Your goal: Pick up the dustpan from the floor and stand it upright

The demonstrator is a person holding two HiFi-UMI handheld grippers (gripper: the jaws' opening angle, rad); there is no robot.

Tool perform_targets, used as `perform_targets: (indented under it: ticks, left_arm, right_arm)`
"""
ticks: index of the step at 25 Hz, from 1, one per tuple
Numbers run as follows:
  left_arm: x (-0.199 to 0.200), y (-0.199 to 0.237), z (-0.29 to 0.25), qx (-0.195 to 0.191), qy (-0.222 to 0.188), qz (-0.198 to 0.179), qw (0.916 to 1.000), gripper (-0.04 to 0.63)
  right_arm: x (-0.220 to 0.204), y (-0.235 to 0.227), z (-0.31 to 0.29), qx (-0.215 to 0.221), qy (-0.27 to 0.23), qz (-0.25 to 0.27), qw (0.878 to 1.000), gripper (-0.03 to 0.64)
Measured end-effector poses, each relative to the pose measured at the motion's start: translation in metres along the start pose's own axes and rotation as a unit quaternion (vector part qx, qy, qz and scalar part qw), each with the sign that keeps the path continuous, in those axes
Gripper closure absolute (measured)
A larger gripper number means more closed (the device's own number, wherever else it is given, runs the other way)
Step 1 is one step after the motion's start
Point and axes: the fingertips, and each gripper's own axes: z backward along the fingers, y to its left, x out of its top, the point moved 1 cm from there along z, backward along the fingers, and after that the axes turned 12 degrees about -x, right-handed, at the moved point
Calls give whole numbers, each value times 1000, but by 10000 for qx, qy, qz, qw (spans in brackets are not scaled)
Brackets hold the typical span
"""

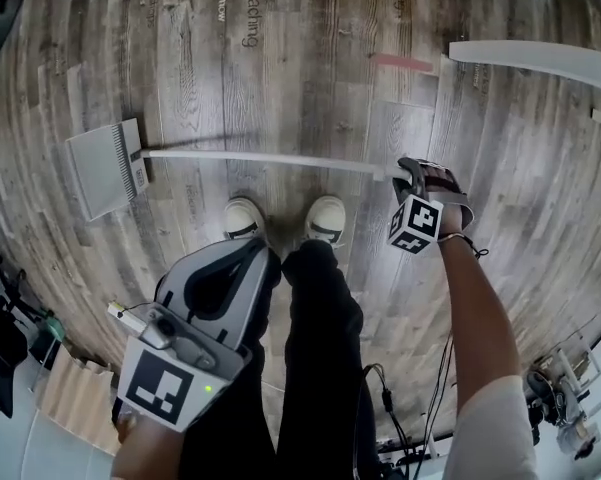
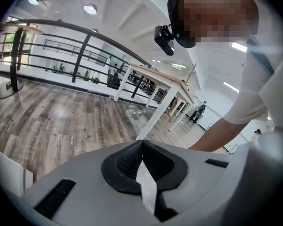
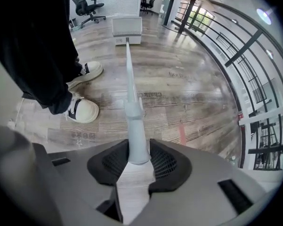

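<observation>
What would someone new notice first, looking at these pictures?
First, the long-handled dustpan stretched across the wood floor, its pan at the left, just ahead of the person's shoes. Next, the right gripper, clamped on the end of the handle at the right. The left gripper sits shut and empty by the person's legs.

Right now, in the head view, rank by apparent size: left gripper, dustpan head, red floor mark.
1. left gripper, though nearness to the camera inflates it
2. dustpan head
3. red floor mark
</observation>
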Motion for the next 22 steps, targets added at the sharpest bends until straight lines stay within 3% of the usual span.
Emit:
perform_targets:
  ticks: [9, 22]
  left_arm:
    - [84, -56, 60, 25, -241, -270, 9993, 572]
    - [184, -140, 170, 195, -518, -738, 9957, 572]
  right_arm:
    - [70, -49, 140, -6, -783, 0, 9969, 472]
    - [140, -101, 312, -154, -779, 402, 9960, 472]
